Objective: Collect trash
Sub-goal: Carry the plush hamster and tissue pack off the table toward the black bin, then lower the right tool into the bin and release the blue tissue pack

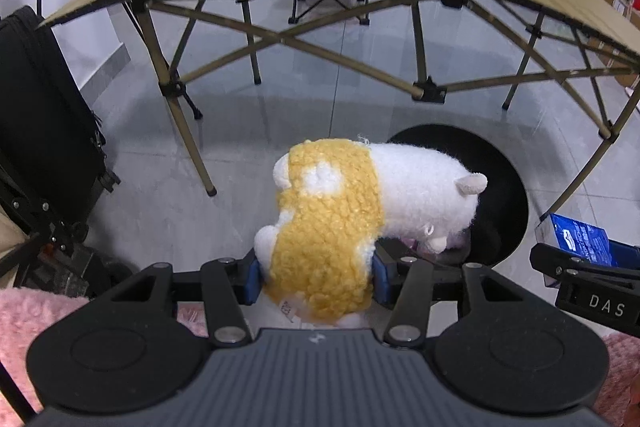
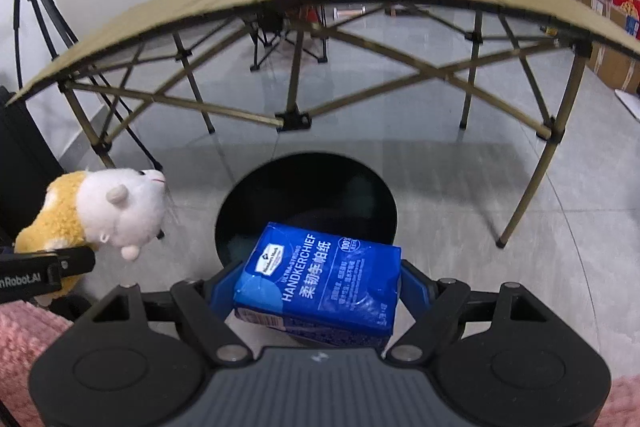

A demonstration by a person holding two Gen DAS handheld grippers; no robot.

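Blue handkerchief pack [image 2: 320, 279] pinched by right gripper [image 2: 320, 291], label readable here only, left gripper [image 1: 314, 277] clamping plush hamster [image 1: 340, 219]

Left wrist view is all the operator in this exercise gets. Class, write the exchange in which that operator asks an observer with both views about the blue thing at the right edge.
Operator: What is the blue thing at my right edge?
Observer: A blue pack of handkerchief tissues; the right wrist view shows its printed face.
Operator: Is it held?
Observer: Yes, the right gripper has its jaws closed on the pack's two sides.
Operator: Where is it relative to the black bin?
Observer: In the right wrist view the pack overlaps the bin's near rim, with the dark opening beyond it.
Operator: And my plush toy?
Observer: From the right, its face shows, a pink mouth pointing up, and the left gripper clamps its yellow rear.
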